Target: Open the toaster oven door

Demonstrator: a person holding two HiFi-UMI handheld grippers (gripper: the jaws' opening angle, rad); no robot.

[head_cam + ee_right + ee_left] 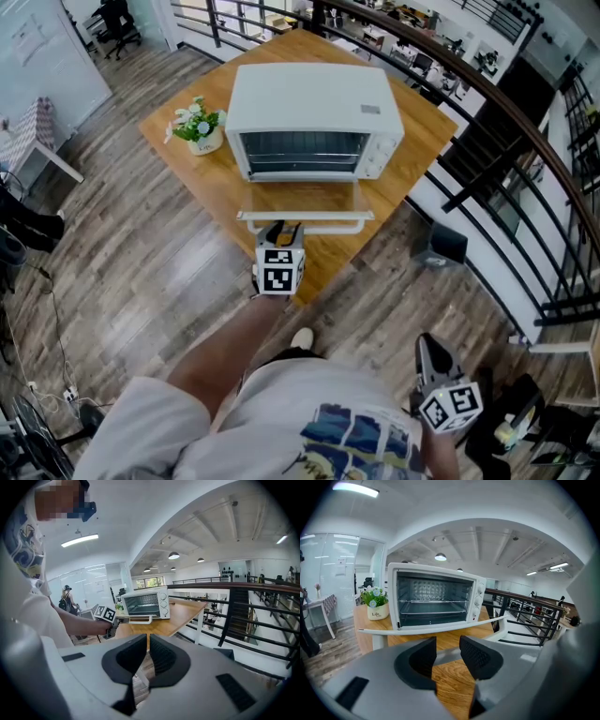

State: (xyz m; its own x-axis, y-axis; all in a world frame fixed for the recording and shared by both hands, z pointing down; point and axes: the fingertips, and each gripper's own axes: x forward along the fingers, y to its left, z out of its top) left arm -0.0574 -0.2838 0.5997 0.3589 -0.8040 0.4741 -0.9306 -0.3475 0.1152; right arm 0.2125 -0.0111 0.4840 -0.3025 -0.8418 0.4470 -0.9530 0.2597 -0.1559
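Observation:
A white toaster oven [314,103] stands on a wooden table [202,187]. Its glass door [302,199] hangs down flat, with the white handle [305,222] at the front edge. In the left gripper view the oven cavity [433,603] lies open and the handle [440,626] runs across just beyond the jaws. My left gripper [279,231] [447,645] sits just short of the handle, open, nothing between its pads. My right gripper [433,352] [148,642] hangs low by the person's side, shut and empty; its view shows the oven [144,603] from afar.
A small white pot of flowers [200,127] [376,604] stands left of the oven. A dark metal railing [525,141] runs along the right past the table corner. Wood floor surrounds the table; a white desk [37,141] stands far left.

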